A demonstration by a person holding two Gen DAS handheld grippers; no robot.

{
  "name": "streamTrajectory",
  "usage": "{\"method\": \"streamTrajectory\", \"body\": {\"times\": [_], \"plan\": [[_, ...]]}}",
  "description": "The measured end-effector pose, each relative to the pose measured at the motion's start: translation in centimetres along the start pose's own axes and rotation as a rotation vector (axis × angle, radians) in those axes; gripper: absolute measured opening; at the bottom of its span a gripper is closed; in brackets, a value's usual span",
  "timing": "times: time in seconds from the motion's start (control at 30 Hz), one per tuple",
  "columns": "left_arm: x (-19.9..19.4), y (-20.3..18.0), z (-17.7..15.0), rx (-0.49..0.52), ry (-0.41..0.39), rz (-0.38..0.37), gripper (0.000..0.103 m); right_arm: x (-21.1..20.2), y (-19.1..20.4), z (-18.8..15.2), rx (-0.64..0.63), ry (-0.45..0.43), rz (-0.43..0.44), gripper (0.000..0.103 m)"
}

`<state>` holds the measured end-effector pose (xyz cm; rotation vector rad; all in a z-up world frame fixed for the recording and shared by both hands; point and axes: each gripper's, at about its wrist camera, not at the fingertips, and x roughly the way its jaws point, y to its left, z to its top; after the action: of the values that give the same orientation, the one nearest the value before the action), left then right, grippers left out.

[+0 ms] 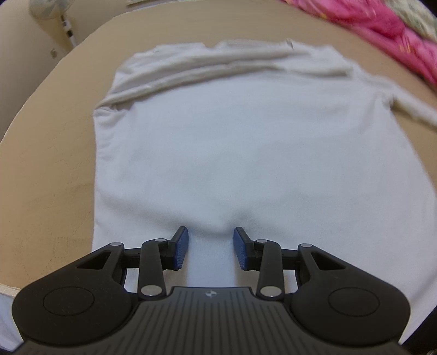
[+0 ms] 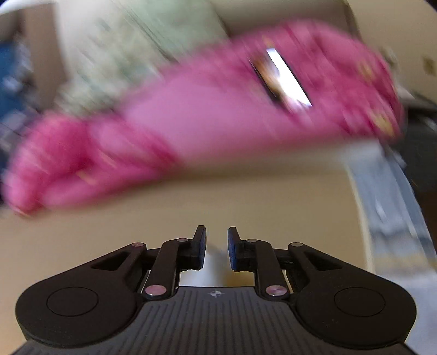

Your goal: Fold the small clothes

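A white long-sleeved shirt (image 1: 232,142) lies flat on the tan table (image 1: 49,163). One sleeve (image 1: 191,71) is folded across its far end, and the other sleeve (image 1: 409,109) trails off to the right. My left gripper (image 1: 210,232) points down over the shirt's near edge. Its blue pads are apart, with a slight pucker of cloth between them and nothing gripped. My right gripper (image 2: 216,232) is above bare table (image 2: 245,196), away from the shirt. Its jaws stand a little apart with nothing between them, and this view is motion-blurred.
A heap of pink cloth (image 2: 191,117) lies along the table's far side, also seen as pink cloth (image 1: 382,24). A dark flat object with a bright face (image 2: 284,79) rests on it. Grey-blue fabric (image 2: 387,196) hangs at the right edge. A fan (image 1: 52,11) stands beyond the table.
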<state>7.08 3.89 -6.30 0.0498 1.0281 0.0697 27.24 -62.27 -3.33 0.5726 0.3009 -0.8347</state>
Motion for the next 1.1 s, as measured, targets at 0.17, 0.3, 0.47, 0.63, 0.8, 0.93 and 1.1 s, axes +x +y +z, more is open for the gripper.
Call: {"method": "streamTrajectory", "body": {"times": [0.17,0.3,0.47,0.63,0.8,0.93,1.1], "plan": [[-3.0,0.9,2.4,-0.019,-0.154,-0.020,0.039,-9.9,4.7,2.0,-0.025,0.092,0.428,0.046],[-3.4,1.1,5.5,0.016,-0.224,-0.036,0.003,-18.8,6.7,-1.7,-0.178,0.305,0.776,0.048],[-1.8,-2.1,10.4,0.082,-0.261,-0.082,0.000,-21.8,8.0,-11.1,-0.215,0.701,0.871,0.000],[1.9,-8.4,15.5,0.109,-0.252,-0.191,0.002,-21.3,10.2,-19.5,-0.447,0.940,0.783,0.001],[7.1,-14.6,20.2,0.115,-0.197,-0.230,0.023,-20.0,9.9,-22.0,-0.586,0.962,0.683,0.000],[11.2,-19.0,22.0,0.168,-0.137,-0.214,0.065,-21.0,9.4,-22.5,-0.602,0.965,0.701,0.000],[14.3,-20.8,21.9,0.308,-0.119,-0.066,0.000,-20.9,11.1,-23.3,-0.632,0.969,0.713,0.000]]}}
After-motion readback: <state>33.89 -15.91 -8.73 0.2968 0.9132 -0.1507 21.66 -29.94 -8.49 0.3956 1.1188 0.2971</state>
